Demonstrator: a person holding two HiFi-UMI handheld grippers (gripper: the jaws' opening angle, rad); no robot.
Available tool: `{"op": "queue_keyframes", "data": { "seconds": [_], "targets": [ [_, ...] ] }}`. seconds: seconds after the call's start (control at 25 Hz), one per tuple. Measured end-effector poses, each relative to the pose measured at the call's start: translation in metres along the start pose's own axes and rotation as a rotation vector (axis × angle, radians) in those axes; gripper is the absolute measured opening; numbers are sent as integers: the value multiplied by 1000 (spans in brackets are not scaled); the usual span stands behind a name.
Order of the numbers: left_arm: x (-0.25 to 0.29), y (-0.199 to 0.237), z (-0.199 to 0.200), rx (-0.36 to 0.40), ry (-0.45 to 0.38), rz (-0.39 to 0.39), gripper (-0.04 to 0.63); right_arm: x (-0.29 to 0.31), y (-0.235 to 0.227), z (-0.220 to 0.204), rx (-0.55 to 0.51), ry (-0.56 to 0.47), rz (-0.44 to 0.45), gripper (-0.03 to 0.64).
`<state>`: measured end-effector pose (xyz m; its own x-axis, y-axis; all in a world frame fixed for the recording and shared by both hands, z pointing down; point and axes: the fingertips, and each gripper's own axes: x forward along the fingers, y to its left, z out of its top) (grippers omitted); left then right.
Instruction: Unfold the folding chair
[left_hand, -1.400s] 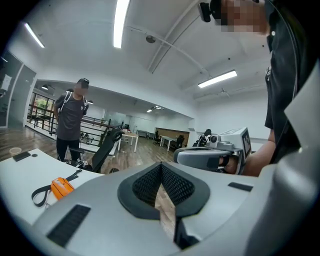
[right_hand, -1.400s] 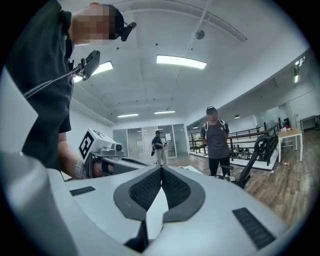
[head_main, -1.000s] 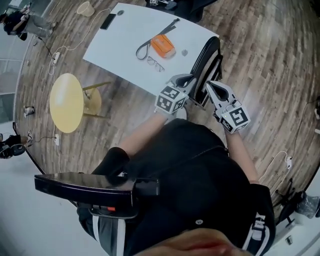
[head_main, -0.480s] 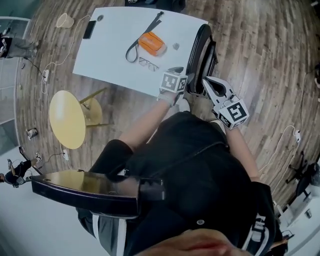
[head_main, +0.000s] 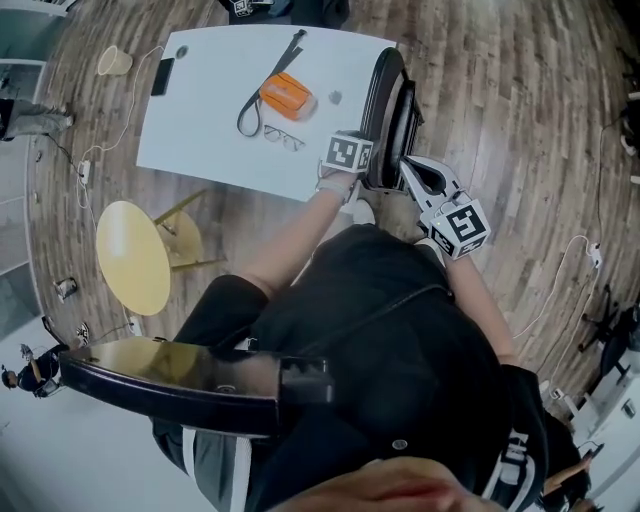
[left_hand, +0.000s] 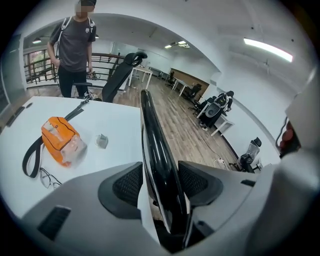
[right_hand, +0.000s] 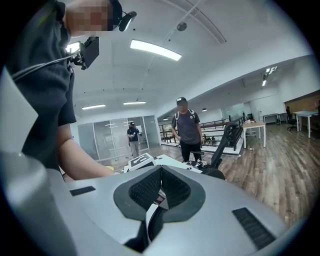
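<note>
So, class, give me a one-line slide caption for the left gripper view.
Left gripper, its jaws just opened, straddles the folded chair edge beside a white table.

Both forearms are stretched forward from the torso: the left forearm (head_main: 290, 245) is held straight, and the right forearm (head_main: 475, 300) is angled slightly outward. The left gripper (head_main: 372, 172) is pointed steeply downward. Its jaws have just been opened wide, and the black edge of the folding chair (head_main: 388, 100) is seen standing between the pads (left_hand: 127, 184) (a gap shows at the left pad, so no squeeze is made out). The right gripper (head_main: 410, 165) is held nearly level just beside the left one. Its jaws are pressed together and nothing is gripped between them.
</note>
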<state>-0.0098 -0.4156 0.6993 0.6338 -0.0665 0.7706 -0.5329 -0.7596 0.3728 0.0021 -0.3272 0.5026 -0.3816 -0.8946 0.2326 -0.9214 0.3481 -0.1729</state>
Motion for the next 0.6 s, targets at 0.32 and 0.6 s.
{"op": "queue_keyframes", "data": {
  "seconds": [0.32, 0.6],
  "targets": [
    [8, -4, -1, -11, 26, -9, 129, -7, -13, -7, 30, 17, -46, 8],
    [5, -5, -1, -53, 27, -4, 120, -17, -31, -30, 117, 56, -117, 8]
  ]
}}
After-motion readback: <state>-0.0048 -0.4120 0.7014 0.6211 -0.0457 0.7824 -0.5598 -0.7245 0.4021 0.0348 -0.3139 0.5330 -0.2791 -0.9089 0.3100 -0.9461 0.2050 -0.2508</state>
